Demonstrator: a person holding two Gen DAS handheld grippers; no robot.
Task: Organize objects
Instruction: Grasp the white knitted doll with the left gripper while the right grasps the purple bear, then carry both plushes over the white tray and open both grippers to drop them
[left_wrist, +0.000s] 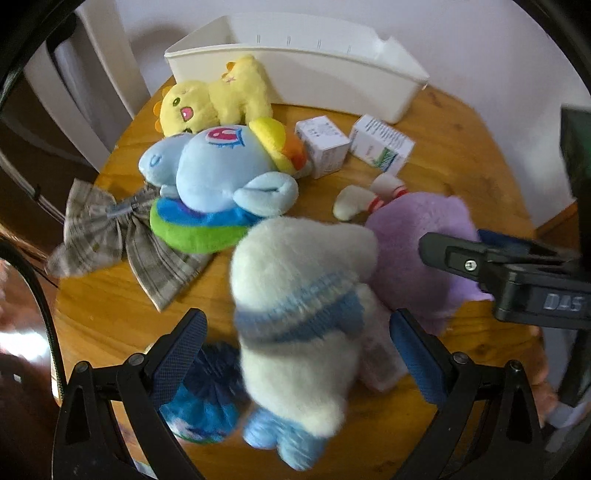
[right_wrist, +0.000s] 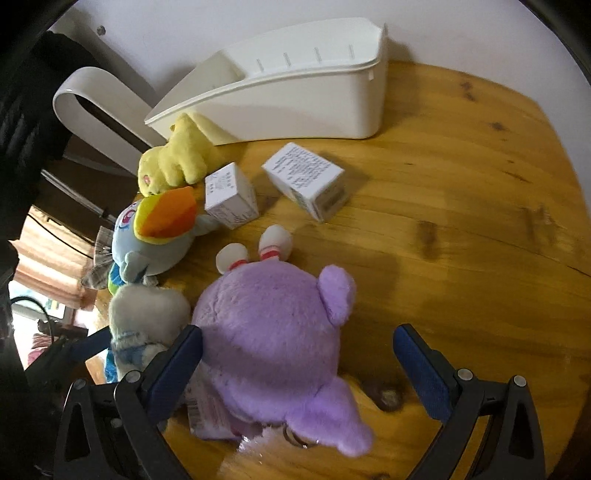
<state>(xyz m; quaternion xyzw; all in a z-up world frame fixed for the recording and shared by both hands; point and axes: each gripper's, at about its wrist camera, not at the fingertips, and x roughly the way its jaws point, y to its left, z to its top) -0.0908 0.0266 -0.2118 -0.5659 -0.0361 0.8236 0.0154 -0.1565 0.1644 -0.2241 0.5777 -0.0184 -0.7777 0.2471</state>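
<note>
My left gripper (left_wrist: 297, 350) is open, its jaws on either side of a white plush with a blue knitted band (left_wrist: 295, 314); it is blurred and contact is unclear. My right gripper (right_wrist: 297, 362) is open around a purple plush (right_wrist: 273, 343), its left pad (right_wrist: 177, 365) close against the plush. In the left wrist view the purple plush (left_wrist: 417, 251) lies right of the white one, with the right gripper's finger (left_wrist: 461, 258) over it. The white plush also shows in the right wrist view (right_wrist: 147, 317). A white bin (left_wrist: 295, 66) stands at the table's back.
On the round wooden table (right_wrist: 461, 258) lie a yellow plush (left_wrist: 218, 96), a light blue plush (left_wrist: 221, 162) with a rainbow tail, a plaid bow (left_wrist: 110, 229), two small white boxes (right_wrist: 231, 195) (right_wrist: 306, 181), and a blue fluffy item (left_wrist: 207, 402). A white chair back (right_wrist: 92, 99) stands beyond the edge.
</note>
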